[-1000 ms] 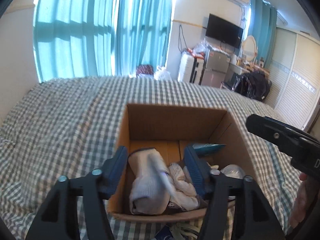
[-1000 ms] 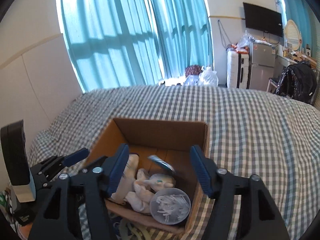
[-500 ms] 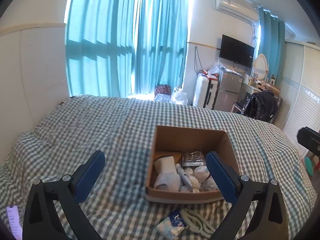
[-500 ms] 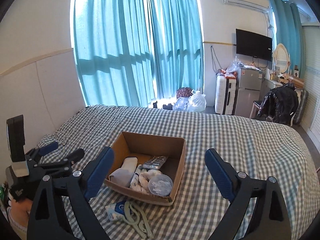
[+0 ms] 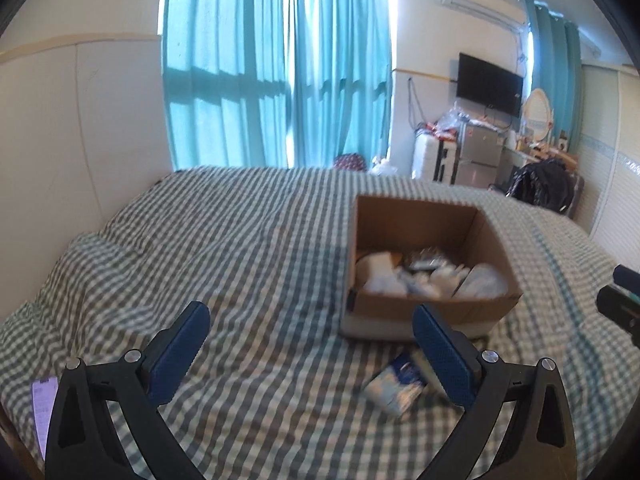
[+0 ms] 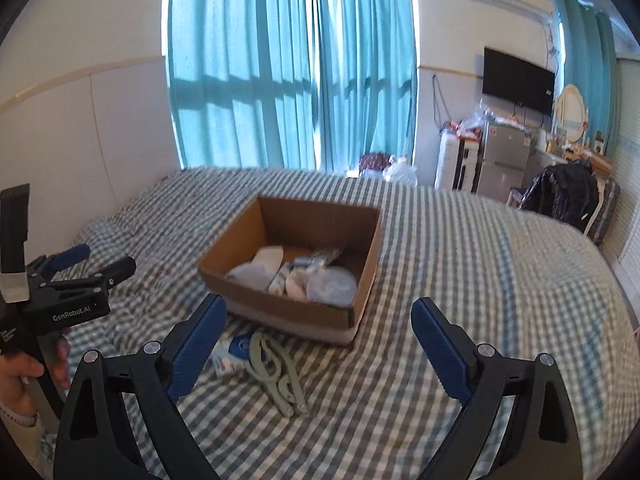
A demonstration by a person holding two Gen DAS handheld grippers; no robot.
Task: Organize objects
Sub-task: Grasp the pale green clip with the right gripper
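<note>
Both claws have pulled back from the cardboard box [image 6: 292,268] since a second ago, when they hung right over its contents; their jaws have just been opening, and nothing lies between them now. Left claw [image 5: 310,350] stands released and empty over bare checked bedding, and right claw [image 6: 316,344] is likewise spread wide and empty.

On the bed [image 6: 480,264] the box sits upright, holding white cloth bundles, a foil packet and a round clear lid or tub; the blur hides finer detail. Just in front of the box, on the bedding, two things remain outside: a blue-and-white packet [image 6: 236,350] and a pale grey-green folding hanger [image 6: 276,376], touching or overlapping each other.

By my reading a drop into the box is finished and the step in hand is going for the next loose item. That calls for lowering one open claw over the hanger or the packet, closing on it alone, then lifting it clear of the near box wall.
</note>
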